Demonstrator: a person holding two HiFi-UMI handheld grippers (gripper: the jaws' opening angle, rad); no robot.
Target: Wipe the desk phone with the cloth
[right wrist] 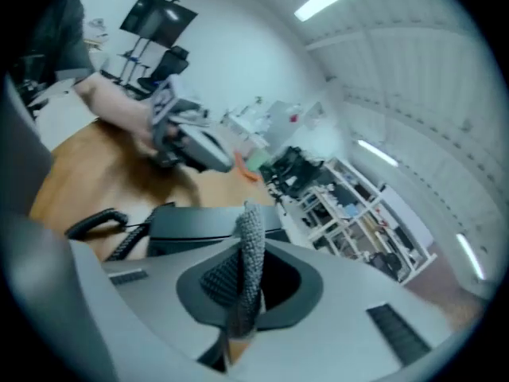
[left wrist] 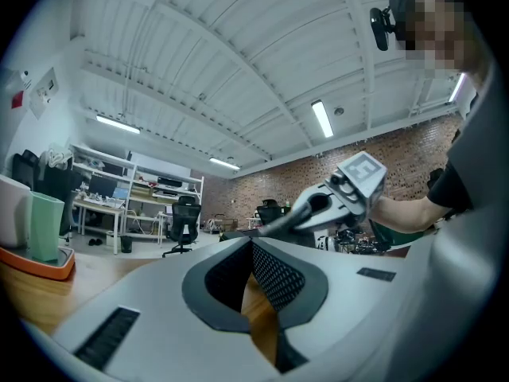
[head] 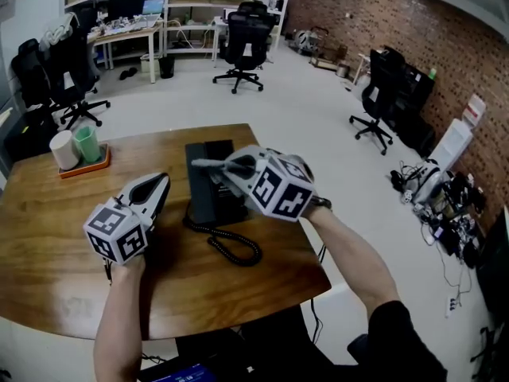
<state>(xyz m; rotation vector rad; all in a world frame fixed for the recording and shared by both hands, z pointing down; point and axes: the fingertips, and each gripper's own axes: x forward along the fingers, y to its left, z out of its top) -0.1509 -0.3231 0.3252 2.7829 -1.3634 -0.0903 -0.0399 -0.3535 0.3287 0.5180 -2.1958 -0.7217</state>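
Head view
- Desk (head: 48,269): wooden, with a rounded edge.
- Desk phone (head: 208,193): black, lying mid-desk between the two grippers; its coiled cord (head: 235,249) loops towards the near edge.
- Right gripper (head: 231,169): reaches in from the right over the phone's far half, with a strip of grey cloth (head: 203,165) sticking out past its tips. Whether the cloth touches the phone cannot be told here.
- Left gripper (head: 163,181): just left of the phone, tips aimed at its side.
- Tray (head: 83,168): at the far left of the desk, holding a white cup (head: 64,150) and a green cup (head: 87,143).

Left gripper view
- Left gripper (left wrist: 251,243): the tips meet and nothing is between them; bare wood shows through the gap behind.
- Right gripper (left wrist: 270,225): seen beyond, pointing left.
- Green cup (left wrist: 45,225): upright in the tray (left wrist: 40,263), far left.

Right gripper view
- Right gripper (right wrist: 248,213): closed tight on the cloth (right wrist: 250,269), which stands as a knitted grey fold pinched between the pads.
- Desk phone (right wrist: 207,225): directly beyond the tips, cord (right wrist: 99,223) to its left.
- Left gripper (right wrist: 219,159): blurred, past the phone.
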